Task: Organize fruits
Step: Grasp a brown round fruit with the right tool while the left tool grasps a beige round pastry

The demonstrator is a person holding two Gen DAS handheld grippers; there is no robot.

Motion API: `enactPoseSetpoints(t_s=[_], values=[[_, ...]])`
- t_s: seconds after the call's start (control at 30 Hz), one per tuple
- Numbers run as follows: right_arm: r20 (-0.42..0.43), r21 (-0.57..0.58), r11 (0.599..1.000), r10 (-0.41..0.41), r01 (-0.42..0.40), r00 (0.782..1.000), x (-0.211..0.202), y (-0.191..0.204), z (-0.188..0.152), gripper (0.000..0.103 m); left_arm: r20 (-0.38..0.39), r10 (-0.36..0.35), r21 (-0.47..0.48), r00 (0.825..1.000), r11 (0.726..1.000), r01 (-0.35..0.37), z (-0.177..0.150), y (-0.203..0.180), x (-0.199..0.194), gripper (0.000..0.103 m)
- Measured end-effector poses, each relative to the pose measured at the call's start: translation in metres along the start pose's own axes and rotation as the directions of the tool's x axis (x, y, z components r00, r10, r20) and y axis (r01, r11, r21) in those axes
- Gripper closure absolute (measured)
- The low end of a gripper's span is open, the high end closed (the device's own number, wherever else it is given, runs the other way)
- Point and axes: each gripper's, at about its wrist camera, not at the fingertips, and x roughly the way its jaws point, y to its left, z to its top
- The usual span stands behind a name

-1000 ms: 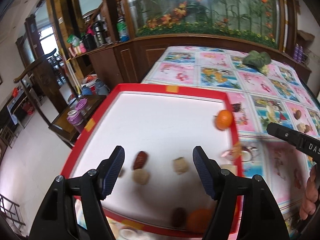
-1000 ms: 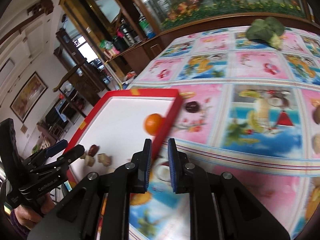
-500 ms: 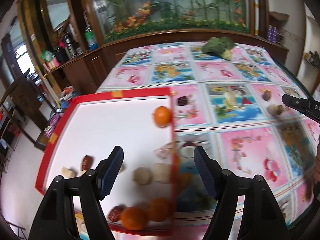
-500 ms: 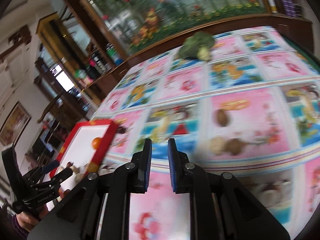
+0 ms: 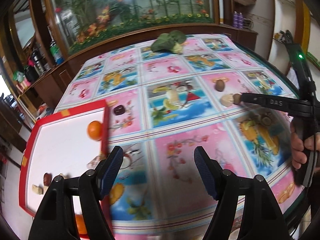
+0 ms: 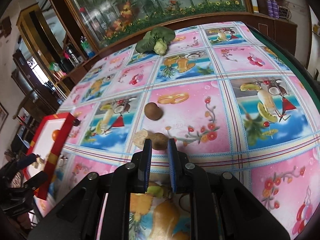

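Right wrist view: the right gripper [image 6: 159,143] is hovering low over the desk [image 6: 200,120], its jaws standing narrowly apart with a brown fruit [image 6: 158,140] sitting at the tips, partly between them; whether the pads are touching it cannot be told.
Beside that fruit: a pale peeled piece [image 6: 140,138] is lying against its left side, touching it.
Farther out: a second brown fruit [image 6: 153,111] is resting alone on a pink square of the fruit-print tablecloth [image 6: 250,60], near the first pair but apart from them.
Far edge: a leafy green vegetable [image 6: 155,40] is lying near the back of the desk.
Left wrist view: the left gripper [image 5: 158,159] is hanging above the tablecloth with its jaws spread wide and nothing between them.
Tray: a red-rimmed white tray [image 5: 68,112] is sitting at the left side of the desk, and the left jaw is overlapping its right rim.
In the tray: an orange [image 5: 94,130] is lying against the right rim; a dark red fruit [image 5: 47,178] and pale pieces [image 5: 38,189] are lying near the front left; another orange shape [image 5: 81,225] is showing at the bottom, mostly hidden behind the gripper body.
Just outside the tray: a small dark fruit [image 5: 119,110] is lying on the cloth beside the rim.
Right side of this view: the right gripper is reaching in, its tip touching or nearly touching the brown fruit, with the person's hand [image 5: 300,150] gripping its handle.
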Motion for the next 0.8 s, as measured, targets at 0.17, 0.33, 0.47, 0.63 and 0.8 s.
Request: enactPoseSetpoints(t_s=[0.17, 0.33, 0.47, 0.63, 0.8], values=[[-0.009, -0.003, 1.000, 0.012, -0.012, 1.000, 0.004, 0.002, 0.000, 0.085, -0.016, -0.018, 0.017, 1.000, 1.000, 0.019, 0.002, -0.011, 0.007, 0.030], [-0.026, -0.012, 1.000, 0.007, -0.007, 1.000, 0.009, 0.006, 0.000, 0.085, -0.025, -0.026, 0.027, 0.999, 0.999, 0.026, 0.002, -0.016, 0.010, 0.030], [-0.044, -0.019, 1.000, -0.020, 0.019, 0.999, 0.017, 0.006, 0.002, 0.085, -0.029, -0.025, 0.025, 0.999, 0.999, 0.025, 0.003, -0.017, 0.011, 0.030], [-0.044, -0.017, 1.000, -0.015, 0.015, 0.999, 0.022, 0.006, 0.008, 0.082, -0.032, -0.027, 0.029, 0.999, 0.999, 0.028, 0.007, -0.022, 0.013, 0.030], [-0.045, -0.014, 1.000, -0.017, 0.016, 0.999, 0.029, 0.004, 0.012, 0.069, -0.037, -0.025, 0.047, 0.999, 0.999, 0.026, 0.011, -0.029, 0.016, 0.030]])
